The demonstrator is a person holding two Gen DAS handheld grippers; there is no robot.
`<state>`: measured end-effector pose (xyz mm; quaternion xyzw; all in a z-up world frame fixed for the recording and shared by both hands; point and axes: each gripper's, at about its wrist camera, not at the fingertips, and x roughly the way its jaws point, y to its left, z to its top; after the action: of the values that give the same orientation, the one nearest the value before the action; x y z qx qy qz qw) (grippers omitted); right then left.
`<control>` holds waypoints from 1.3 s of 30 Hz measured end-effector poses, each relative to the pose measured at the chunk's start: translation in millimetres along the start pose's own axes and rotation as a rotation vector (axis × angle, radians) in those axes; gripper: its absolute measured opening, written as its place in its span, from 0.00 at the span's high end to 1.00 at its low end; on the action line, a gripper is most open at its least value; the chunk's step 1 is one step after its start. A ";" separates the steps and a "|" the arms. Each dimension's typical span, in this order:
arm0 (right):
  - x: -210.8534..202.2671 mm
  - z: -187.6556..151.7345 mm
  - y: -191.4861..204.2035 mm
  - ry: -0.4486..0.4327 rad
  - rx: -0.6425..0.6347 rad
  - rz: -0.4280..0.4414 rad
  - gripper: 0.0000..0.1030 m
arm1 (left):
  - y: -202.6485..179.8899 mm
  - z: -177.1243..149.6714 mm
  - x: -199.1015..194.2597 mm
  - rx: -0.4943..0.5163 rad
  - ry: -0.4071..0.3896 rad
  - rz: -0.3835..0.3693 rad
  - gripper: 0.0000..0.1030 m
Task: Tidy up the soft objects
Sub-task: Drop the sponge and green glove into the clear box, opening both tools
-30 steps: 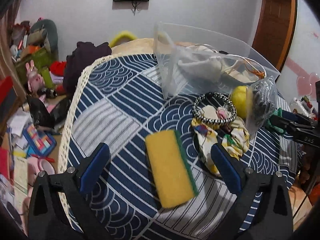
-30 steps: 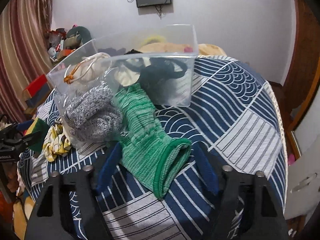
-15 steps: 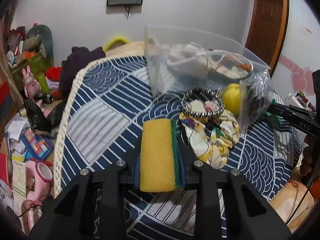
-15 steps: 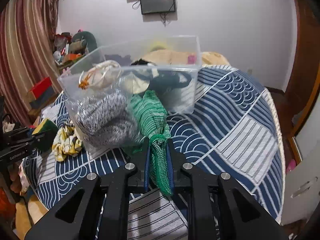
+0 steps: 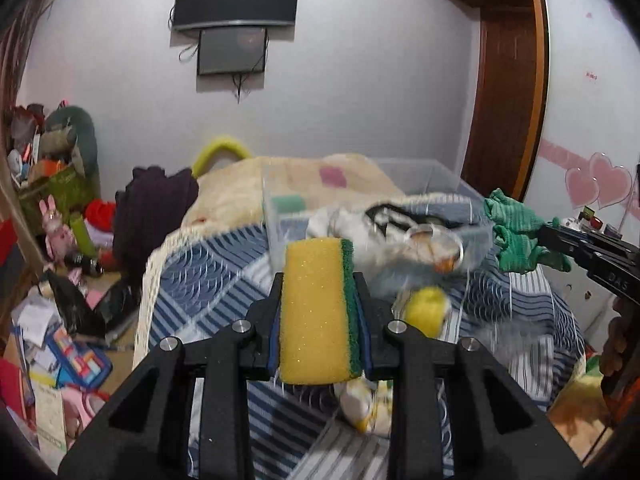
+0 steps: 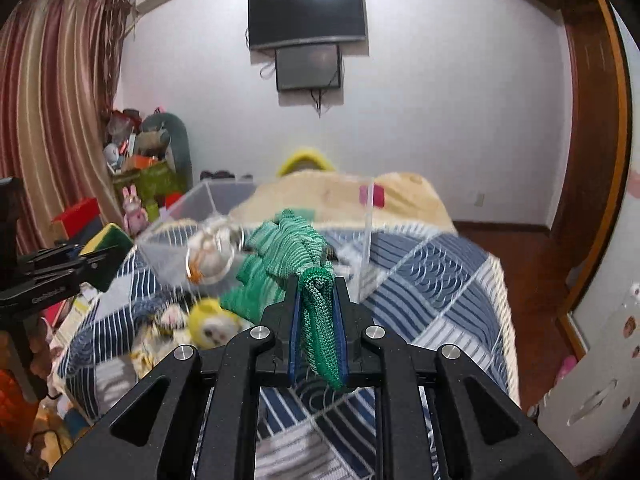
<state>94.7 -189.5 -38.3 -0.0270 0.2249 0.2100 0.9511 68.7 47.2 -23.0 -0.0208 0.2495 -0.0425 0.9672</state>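
Sponge and green knit cloth, each clamped in its own jaws above the patterned desk.

Left wrist view: the left gripper has its jaws clenched on the yellow sponge, green scouring side toward the right jaw. Beyond the jaws stands the clear plastic bin with pale cloth items inside; a yellow plush ball lies just right of the jaws on the blue patterned desk. Right wrist view: the right gripper grips the green knit cloth between clenched jaws, the rest of it trailing forward and left toward the bin. The sponge shows far left of these jaws.
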 end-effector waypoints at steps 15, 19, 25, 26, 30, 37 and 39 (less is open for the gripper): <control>48.2 38.9 11.0 -0.053 -0.023 0.014 0.87 | -3.6 61.6 39.9 -0.020 -0.071 -0.046 0.71; 73.1 35.6 9.2 -0.001 -0.003 0.025 0.87 | -4.6 61.6 64.6 -0.019 -0.041 -0.025 0.71; 96.3 23.5 8.2 0.086 -0.003 -0.006 0.82 | -7.1 47.3 96.5 -0.014 0.054 -0.028 0.71; 96.0 22.1 9.4 0.091 -0.010 -0.008 0.81 | -8.1 44.9 97.8 -0.005 0.066 -0.034 0.69; 87.5 21.6 10.5 0.083 -0.020 -0.007 0.53 | -10.4 43.1 96.0 0.004 0.065 -0.039 0.47; 60.3 27.6 3.7 0.038 -0.007 0.011 0.18 | -16.8 46.8 66.5 0.026 0.025 -0.042 0.26; 50.3 25.3 3.1 0.020 0.002 0.008 0.15 | -17.5 46.0 51.8 0.022 0.003 -0.046 0.08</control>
<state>144.7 -163.5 -37.6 -0.0272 0.2346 0.2132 0.9480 134.9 25.9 -6.6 -0.0159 0.2501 -0.0676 0.9657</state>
